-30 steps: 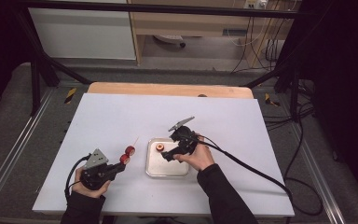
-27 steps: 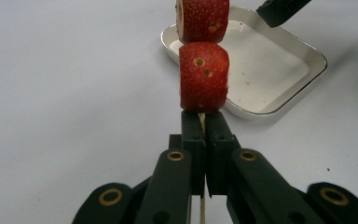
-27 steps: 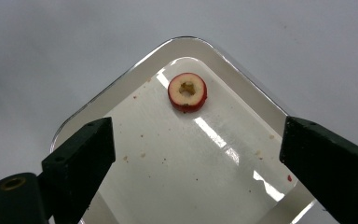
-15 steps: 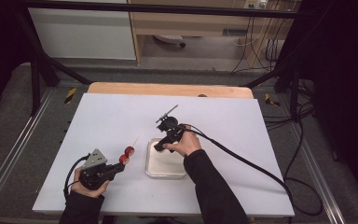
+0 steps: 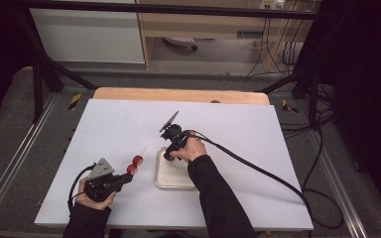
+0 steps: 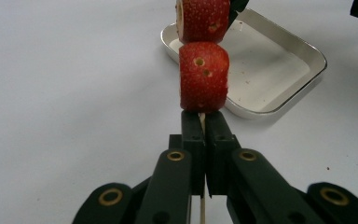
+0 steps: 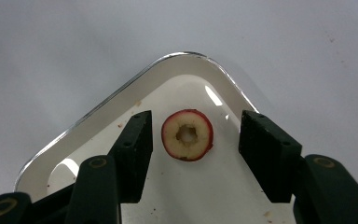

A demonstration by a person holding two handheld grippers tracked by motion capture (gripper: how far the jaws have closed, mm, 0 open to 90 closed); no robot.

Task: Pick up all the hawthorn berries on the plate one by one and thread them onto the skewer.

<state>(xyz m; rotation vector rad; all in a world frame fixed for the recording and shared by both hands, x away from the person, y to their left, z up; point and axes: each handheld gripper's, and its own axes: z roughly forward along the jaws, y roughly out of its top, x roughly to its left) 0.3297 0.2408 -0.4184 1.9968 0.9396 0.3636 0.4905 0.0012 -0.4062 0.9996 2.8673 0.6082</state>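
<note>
Right gripper view: jaws spread either side of a soft, slippery slice in the tray. Squeeze its rim gently. Left gripper clamps the skewer.

Black tongs, brass-coloured pivot screws; black trailing cable; dark long sleeves.

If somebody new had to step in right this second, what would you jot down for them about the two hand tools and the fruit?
Left gripper: shut on a thin wooden skewer, held low over the table. Two strawberry pieces are already threaded on it.
Right gripper: open, its jaws standing either side of a cored fruit slice without touching it.
The slice lies flat in a corner of the metal tray, which sits on the white table to the right of the skewer.
Done: two pieces skewered.
Left, probably: close on the slice, lift it, thread it onto the skewer.
</note>
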